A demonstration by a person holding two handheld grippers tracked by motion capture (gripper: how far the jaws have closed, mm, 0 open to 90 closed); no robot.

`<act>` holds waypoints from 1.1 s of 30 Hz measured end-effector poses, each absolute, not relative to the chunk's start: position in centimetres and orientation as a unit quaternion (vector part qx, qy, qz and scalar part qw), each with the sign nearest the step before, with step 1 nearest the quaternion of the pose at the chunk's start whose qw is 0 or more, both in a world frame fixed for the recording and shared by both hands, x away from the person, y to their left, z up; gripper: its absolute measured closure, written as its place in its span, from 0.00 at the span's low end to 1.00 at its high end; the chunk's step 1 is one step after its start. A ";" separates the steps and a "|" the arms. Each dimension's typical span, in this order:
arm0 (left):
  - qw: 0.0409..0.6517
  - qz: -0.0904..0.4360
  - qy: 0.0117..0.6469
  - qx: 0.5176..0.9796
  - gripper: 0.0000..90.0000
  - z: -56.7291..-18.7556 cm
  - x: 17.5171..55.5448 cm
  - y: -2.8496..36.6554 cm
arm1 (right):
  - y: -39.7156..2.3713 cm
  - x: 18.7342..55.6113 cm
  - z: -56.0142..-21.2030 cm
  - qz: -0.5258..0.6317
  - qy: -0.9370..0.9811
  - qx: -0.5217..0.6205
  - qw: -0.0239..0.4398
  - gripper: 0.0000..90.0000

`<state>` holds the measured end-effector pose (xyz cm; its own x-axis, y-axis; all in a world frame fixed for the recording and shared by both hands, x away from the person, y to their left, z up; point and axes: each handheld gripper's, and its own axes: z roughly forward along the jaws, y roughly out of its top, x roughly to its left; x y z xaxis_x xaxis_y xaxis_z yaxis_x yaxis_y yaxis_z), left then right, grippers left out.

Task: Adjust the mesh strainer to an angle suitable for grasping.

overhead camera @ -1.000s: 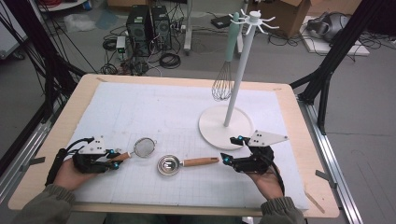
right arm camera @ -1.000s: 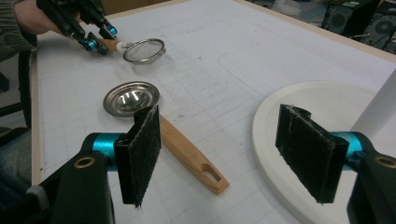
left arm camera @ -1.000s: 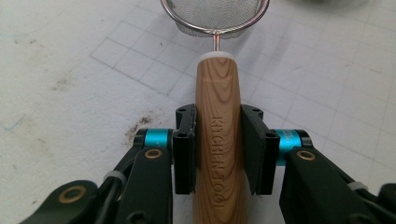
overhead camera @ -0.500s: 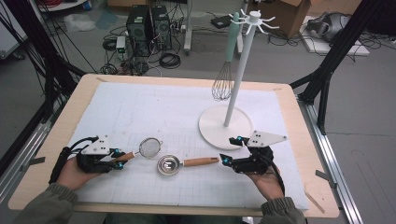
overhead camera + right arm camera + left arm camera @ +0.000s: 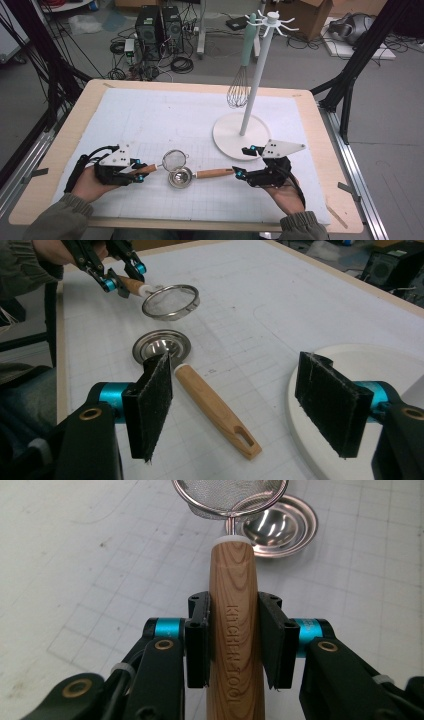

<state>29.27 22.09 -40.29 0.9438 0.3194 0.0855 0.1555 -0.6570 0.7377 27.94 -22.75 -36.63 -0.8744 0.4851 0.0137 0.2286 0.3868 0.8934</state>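
Item 1: mesh strainer [image 5: 174,160], wooden handle, lying just left of the steel ladle [image 5: 180,177] near the front of the tabletop [image 5: 320,125]. Probably light and stiff; the fine mesh looks easily dented, so the handle is the place to hold. Handle lettering reads "KITCHEN TOOL".

Left gripper [image 5: 233,640]: jaws clenched on the strainer handle, mid-length.

Item 2: steel ladle, smooth wooden handle with hanging slot, bowl likely slippery; grip the handle.

Right gripper [image 5: 245,407]: jaws spread wide, empty, just right of the ladle's handle end.

Item 3: white hook stand [image 5: 252,75], behind the ladle, carrying 1 whisk [image 5: 240,87].
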 end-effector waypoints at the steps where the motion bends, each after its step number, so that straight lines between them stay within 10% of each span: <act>1: 0.391 0.105 0.128 0.905 0.75 -40.3 29.3 21.9 | -22.7 28.0 -36.6 0.510 0.823 0.214 0.126 0.34; 33: 0.391 0.067 0.066 0.915 0.75 -39.2 28.7 16.0 | -21.5 27.2 -35.8 0.501 0.843 0.172 0.099 0.34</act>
<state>28.65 15.99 -39.20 0.9822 0.1735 0.0718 0.0680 -0.6854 0.7250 27.21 -21.52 -35.82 -0.9210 0.3895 0.0050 0.1906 0.4396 0.8778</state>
